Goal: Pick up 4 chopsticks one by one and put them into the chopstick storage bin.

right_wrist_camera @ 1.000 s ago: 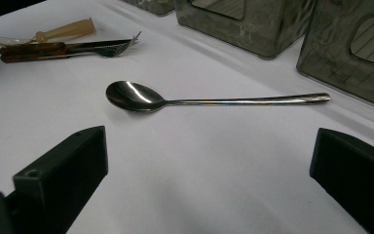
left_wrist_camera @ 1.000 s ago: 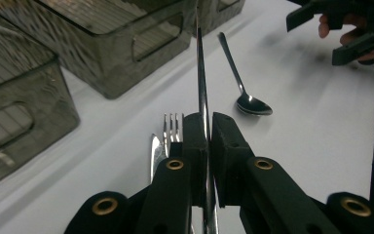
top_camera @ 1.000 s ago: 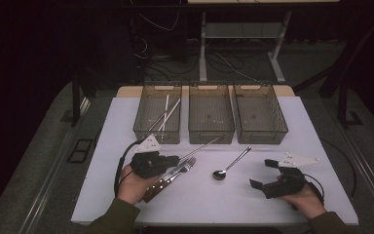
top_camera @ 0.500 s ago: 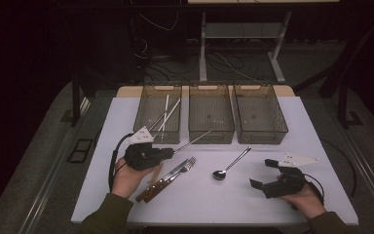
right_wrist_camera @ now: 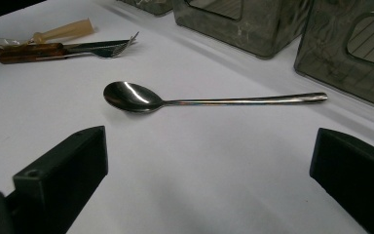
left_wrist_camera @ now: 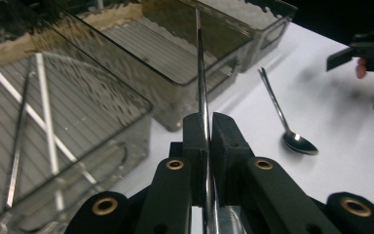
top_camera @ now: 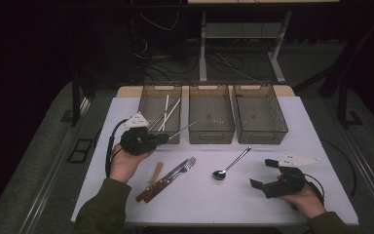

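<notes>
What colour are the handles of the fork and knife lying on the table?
The handles are dark reddish-brown, like wood; the right gripper view shows them best.

Room was dim, background nearly black; white table (top_camera: pixel 126 195) lit from above. Soft shadow lay beside spoon (right_wrist_camera: pixel 131 96). High view was grainy, low contrast. Left gripper view was sharp on jaws, bins (left_wrist_camera: pixel 185 58) softened beyond. Right gripper's near jaws were blurred.

High view overhead, far; gripper views close, low; all share spoon (top_camera: pixel 230 165).
</notes>
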Demonstrator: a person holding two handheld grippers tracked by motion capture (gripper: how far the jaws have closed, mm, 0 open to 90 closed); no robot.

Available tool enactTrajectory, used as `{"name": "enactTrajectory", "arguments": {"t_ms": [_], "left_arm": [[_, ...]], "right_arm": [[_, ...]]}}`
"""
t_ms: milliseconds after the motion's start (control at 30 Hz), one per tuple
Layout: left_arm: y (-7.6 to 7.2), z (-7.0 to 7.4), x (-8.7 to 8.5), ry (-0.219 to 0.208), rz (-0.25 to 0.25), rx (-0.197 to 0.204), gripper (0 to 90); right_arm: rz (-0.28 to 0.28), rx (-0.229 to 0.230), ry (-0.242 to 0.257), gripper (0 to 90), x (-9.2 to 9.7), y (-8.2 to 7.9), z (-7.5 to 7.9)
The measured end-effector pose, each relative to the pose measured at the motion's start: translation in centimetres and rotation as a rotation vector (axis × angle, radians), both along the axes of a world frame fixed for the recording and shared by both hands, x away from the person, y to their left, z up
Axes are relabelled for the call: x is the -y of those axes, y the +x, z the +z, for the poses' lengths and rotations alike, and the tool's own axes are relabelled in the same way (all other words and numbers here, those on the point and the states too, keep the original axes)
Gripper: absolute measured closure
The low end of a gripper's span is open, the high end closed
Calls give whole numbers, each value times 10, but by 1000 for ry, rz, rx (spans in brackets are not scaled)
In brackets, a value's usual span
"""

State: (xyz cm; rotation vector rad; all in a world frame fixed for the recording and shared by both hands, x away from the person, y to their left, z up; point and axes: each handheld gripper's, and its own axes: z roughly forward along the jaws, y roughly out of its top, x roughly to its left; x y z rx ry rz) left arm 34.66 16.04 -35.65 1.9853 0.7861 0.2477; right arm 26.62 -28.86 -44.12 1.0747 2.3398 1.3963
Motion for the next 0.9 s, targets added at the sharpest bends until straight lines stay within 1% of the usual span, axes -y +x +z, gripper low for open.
{"name": "enactTrajectory", "arguments": {"t_ms": [167,467,700,867,900], "left_arm": [[13,5,-1,3,21,2,849],[38,11,-6,1,81,-6,848],[57,15,-11,-1,142,-17,849],[70,15,-17,8,199,-22,849],[72,15,-18,6,217,-30,849]], "right_arm": [[-1,0,0,7,0,0,0],[-1,1,0,7,0,0,0],[-1,-2,6,7,0,0,0],[-1,-3,8,7,0,0,0],[-2,-4,9,7,0,0,0]]}}
